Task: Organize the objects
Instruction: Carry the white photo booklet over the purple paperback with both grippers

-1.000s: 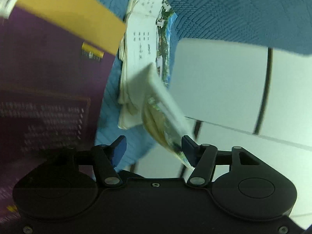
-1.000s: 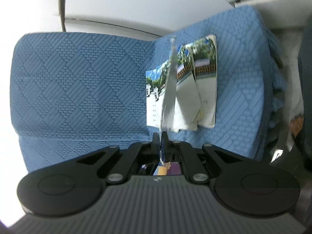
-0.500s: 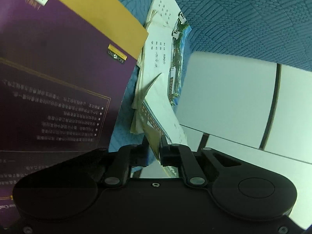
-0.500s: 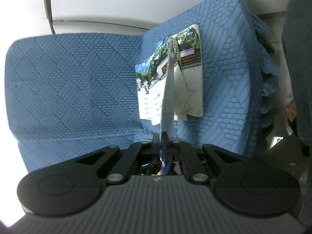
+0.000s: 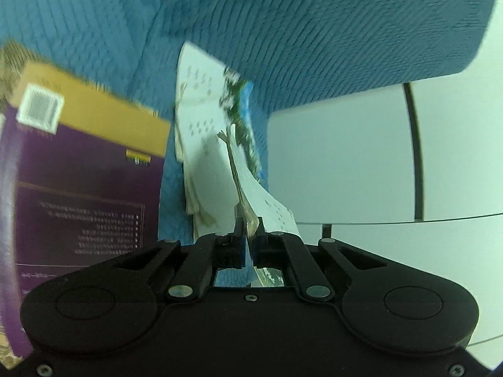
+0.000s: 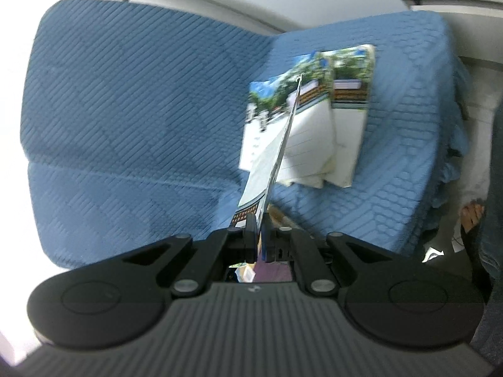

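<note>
Left wrist view: left gripper (image 5: 248, 224) clamped on booklet (image 5: 213, 144) pages, right gripper (image 6: 260, 220) pinching its cover — booklet open, purple book (image 5: 81, 188) unsorted, organizing barely begun

Open blue quilt (image 6: 132, 119) leftward; purple book (image 5: 81, 188) close against the left gripper's (image 5: 248, 229) flank

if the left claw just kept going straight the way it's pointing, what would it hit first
The left claw is shut on a page of the open booklet, so it would push into the rest of that booklet first, then likely the blue quilted cushion behind; depth is hard to judge.
</note>
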The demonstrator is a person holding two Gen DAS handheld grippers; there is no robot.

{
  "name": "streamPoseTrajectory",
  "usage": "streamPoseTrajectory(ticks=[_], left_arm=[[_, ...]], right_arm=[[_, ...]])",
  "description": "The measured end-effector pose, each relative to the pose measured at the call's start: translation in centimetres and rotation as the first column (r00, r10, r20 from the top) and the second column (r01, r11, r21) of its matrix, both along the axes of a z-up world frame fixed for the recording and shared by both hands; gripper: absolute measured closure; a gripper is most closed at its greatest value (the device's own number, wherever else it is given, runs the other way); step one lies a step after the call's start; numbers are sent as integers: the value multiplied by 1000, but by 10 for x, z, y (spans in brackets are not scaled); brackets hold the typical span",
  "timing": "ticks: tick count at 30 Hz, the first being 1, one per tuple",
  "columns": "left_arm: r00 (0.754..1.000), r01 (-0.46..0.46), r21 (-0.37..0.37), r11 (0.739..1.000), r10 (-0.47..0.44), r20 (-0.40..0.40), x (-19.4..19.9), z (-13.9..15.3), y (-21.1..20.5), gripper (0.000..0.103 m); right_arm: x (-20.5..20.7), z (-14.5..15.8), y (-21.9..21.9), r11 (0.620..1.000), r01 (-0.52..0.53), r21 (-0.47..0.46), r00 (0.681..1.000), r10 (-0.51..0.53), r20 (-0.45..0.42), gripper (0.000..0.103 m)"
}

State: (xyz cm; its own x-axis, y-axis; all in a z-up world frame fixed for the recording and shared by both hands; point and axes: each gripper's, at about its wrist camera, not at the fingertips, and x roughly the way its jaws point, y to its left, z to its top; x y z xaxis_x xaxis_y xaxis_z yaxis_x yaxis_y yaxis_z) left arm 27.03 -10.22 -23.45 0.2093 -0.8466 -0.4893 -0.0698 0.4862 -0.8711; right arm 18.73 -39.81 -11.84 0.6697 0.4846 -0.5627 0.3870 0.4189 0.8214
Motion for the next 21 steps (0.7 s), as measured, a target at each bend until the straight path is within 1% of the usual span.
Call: streamPoseTrajectory(ticks=[6,11,15,18,21], left_arm=[[994,-73,-46,996,76,77,-19,23,39,100],[979,-118,-10,993,118,166,-40,53,70,100],[961,-173,-11,985,171,216,-57,75,99,99],[946,-205,-5,979,200,254,-69,89,115,99],[927,-238,23,971,220,303,-84,101,128,99]], right_arm=[[16,20,20,991,-130,-20,990,131,44,97],[21,28,39,972,-232,-29,970,234,68,97],[24,33,55,954,-301,-6,950,300,87,97],[24,40,70,932,-362,-6,925,360,118,97],[25,44,84,911,-413,-12,902,410,132,98]])
